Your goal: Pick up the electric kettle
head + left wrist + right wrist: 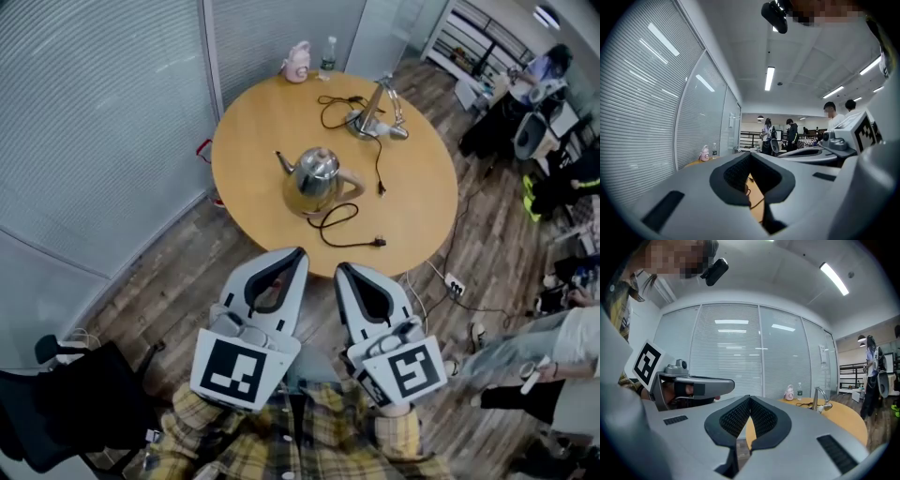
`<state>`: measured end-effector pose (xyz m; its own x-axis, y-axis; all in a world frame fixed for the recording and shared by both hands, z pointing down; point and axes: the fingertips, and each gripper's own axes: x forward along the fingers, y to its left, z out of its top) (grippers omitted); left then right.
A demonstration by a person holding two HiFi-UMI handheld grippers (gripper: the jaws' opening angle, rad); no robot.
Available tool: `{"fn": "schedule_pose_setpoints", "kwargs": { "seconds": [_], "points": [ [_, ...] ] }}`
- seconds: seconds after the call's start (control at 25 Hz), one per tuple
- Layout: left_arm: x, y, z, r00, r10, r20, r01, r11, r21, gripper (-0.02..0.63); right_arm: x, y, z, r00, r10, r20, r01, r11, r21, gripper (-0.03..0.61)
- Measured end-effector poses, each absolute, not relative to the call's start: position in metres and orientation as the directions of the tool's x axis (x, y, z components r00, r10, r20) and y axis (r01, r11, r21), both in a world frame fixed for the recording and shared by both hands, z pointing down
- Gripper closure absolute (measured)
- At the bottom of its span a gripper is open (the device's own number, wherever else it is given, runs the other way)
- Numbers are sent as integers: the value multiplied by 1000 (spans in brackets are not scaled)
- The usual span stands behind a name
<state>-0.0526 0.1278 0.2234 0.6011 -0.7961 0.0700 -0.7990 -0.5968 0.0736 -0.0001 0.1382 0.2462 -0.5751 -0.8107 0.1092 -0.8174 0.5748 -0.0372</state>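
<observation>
A shiny steel electric kettle stands near the middle of the round wooden table, spout to the left and handle to the right. Its black cord lies looped in front of it. My left gripper and right gripper are side by side over the floor, just short of the table's near edge, both shut and holding nothing. In the left gripper view the shut jaws hide the kettle. In the right gripper view the shut jaws point at the table.
On the far side of the table are a desk lamp, a pink jug-like thing and a water bottle. A blind-covered glass wall runs on the left. A black chair stands near left. A power strip and people are on the right.
</observation>
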Motion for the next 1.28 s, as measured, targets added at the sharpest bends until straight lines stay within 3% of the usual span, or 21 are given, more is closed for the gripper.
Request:
{"fn": "schedule_pose_setpoints", "kwargs": {
  "seconds": [0.8,1.28],
  "points": [
    [-11,-73,237,539,-838,85,-841,-531,106,615,58,-59,265,-608,-779,156,-793,607,-56,549],
    [2,-126,245,487,-865,117,-873,-477,104,615,68,-121,269,-660,-731,171,-748,660,-67,548]
  ]
}}
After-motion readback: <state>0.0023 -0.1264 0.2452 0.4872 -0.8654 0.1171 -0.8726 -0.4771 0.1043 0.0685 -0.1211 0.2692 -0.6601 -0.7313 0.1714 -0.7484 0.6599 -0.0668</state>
